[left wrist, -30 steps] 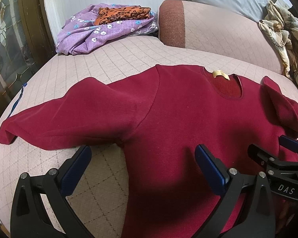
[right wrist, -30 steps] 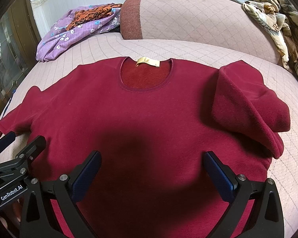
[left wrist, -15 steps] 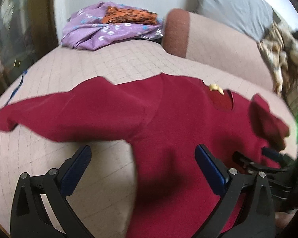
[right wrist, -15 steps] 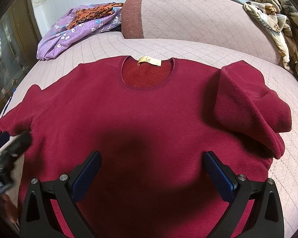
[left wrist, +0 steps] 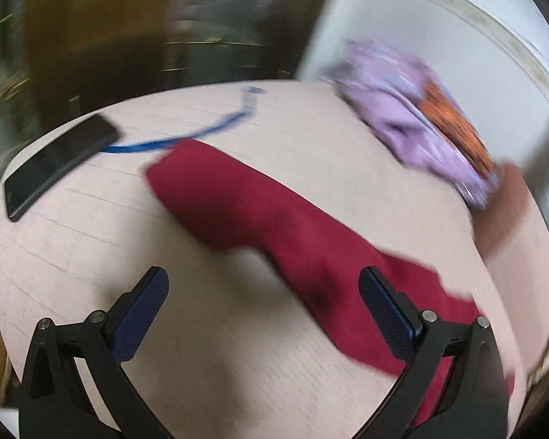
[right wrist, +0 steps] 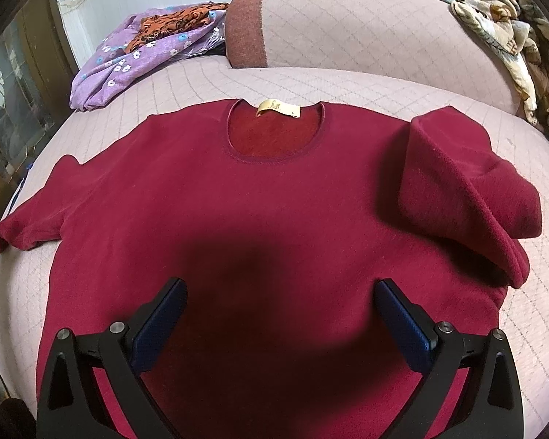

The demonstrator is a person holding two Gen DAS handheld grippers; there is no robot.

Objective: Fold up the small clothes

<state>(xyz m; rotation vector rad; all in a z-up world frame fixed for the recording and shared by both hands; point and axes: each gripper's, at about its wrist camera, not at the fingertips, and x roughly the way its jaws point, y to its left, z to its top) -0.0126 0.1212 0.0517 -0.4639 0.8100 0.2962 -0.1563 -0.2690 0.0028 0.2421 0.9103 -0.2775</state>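
A dark red sweater (right wrist: 274, 197) lies flat on the pink quilted sofa seat (right wrist: 186, 84), neck label at the far side. Its right sleeve (right wrist: 465, 190) is folded in over the body. Its left sleeve (left wrist: 238, 201) stretches out straight; the left wrist view is blurred. My left gripper (left wrist: 263, 307) is open and empty above the seat beside that sleeve, cuff end ahead. My right gripper (right wrist: 280, 314) is open and empty above the sweater's lower body.
A purple floral cloth with an orange patterned cloth on it (right wrist: 146, 47) lies at the seat's far left corner. A black phone (left wrist: 55, 164) and a blue cord (left wrist: 186, 135) lie near the sleeve cuff. A patterned blanket (right wrist: 501, 25) hangs on the backrest at right.
My left gripper has swung to the left, from over the sweater body toward the outstretched left sleeve. My right gripper has stayed in place, and the left gripper has left its view.
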